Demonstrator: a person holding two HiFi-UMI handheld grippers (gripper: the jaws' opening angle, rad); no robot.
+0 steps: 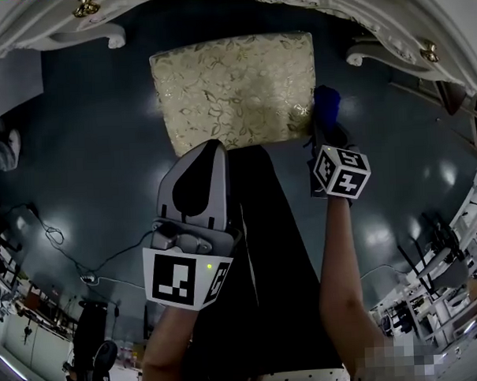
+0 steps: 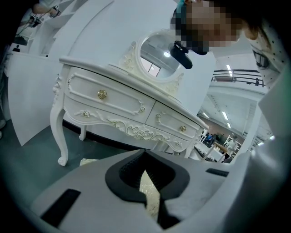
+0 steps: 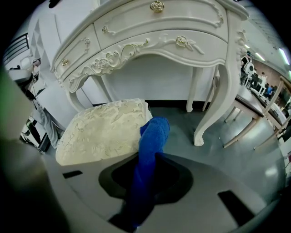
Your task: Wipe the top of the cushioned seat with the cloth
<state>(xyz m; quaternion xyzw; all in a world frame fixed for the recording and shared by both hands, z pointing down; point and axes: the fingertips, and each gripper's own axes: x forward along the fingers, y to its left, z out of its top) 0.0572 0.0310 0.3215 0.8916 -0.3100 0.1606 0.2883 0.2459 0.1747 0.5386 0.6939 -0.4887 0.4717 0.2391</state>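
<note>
Between the jaws of the right hand-held gripper (image 3: 144, 182) a blue cloth (image 3: 152, 136) is clamped; the jaws are closed on its lower part, and its free end projects forward past the jaw tips. That free end lies just beside the right edge of the cushioned seat (image 3: 100, 129), near the corner closest to the person; contact with the fabric cannot be confirmed. The head view shows the same arrangement, with the cloth (image 1: 327, 103) off the seat's right side rather than on its top.

The left hand-held gripper (image 2: 148, 182) has its 2 jaws drawn together, leaving only a narrow slit through which the seat's pattern shows. It holds nothing. Seen from the head view, its tip (image 1: 213, 147) sits at the seat's near edge.

The seat (image 1: 234, 87) is cream with a gold leaf pattern and stands on a dark floor (image 1: 87, 153) in front of a white carved dressing table (image 2: 127, 100) with 2 drawers
</note>
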